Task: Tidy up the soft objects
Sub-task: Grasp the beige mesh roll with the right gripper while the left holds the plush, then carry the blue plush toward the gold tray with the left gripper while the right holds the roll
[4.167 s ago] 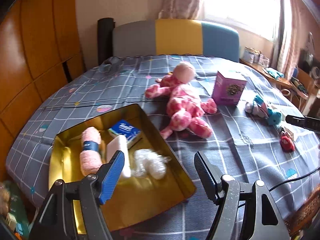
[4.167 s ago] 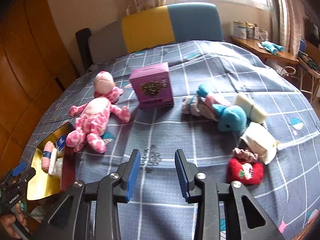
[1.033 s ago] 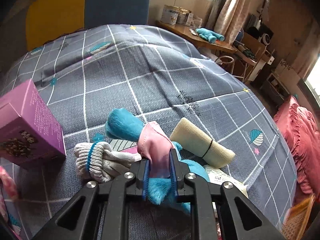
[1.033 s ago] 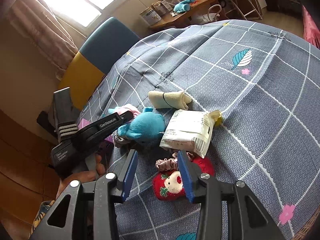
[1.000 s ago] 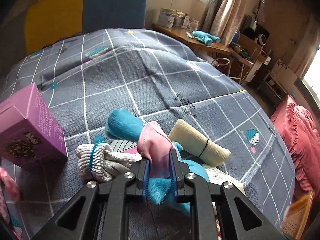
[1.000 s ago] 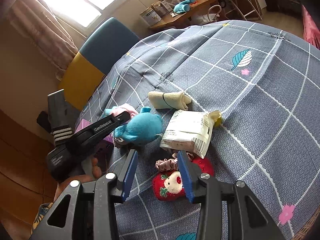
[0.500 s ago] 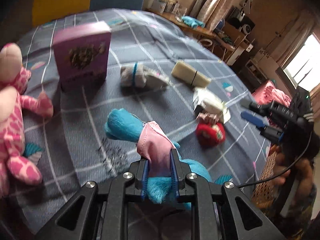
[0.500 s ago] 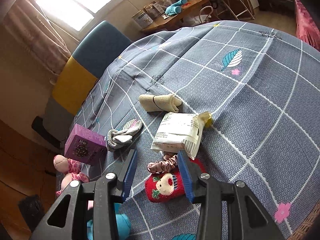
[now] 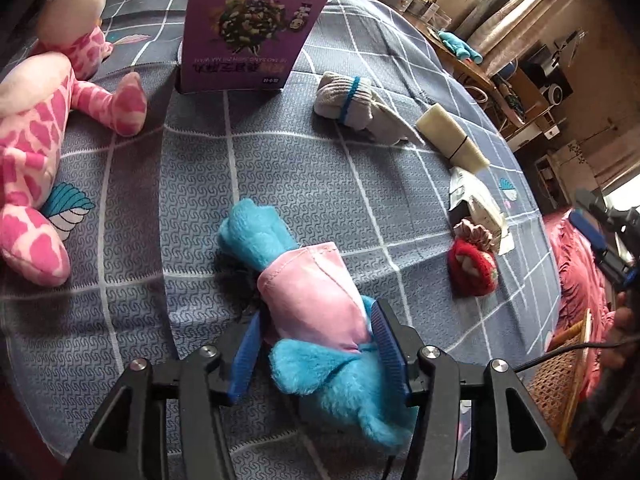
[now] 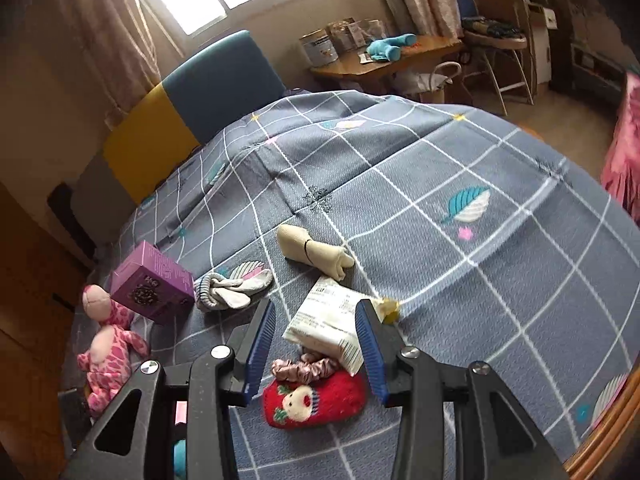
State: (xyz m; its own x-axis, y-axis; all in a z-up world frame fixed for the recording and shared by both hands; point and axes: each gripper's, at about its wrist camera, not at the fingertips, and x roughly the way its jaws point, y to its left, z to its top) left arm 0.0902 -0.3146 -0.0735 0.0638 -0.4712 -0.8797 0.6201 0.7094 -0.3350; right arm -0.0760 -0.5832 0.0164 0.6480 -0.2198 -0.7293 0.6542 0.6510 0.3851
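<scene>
carried away from the socks (image 9: 347, 101), blue plush (image 9: 320, 344) now lies on the bed (image 9: 192, 184) between the opening left tongs (image 9: 316, 344); right tongs (image 10: 316, 344) hover parted, empty, above red sock (image 10: 316, 400). most soft items remain scattered.

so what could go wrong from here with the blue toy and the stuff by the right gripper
The left gripper is opening around the blue plush toy, which lies on the bedspread rather than in any container, so it may stay unsorted. The right gripper hangs open over the red plush; the pink scrunchie touching it could get pinched too.
</scene>
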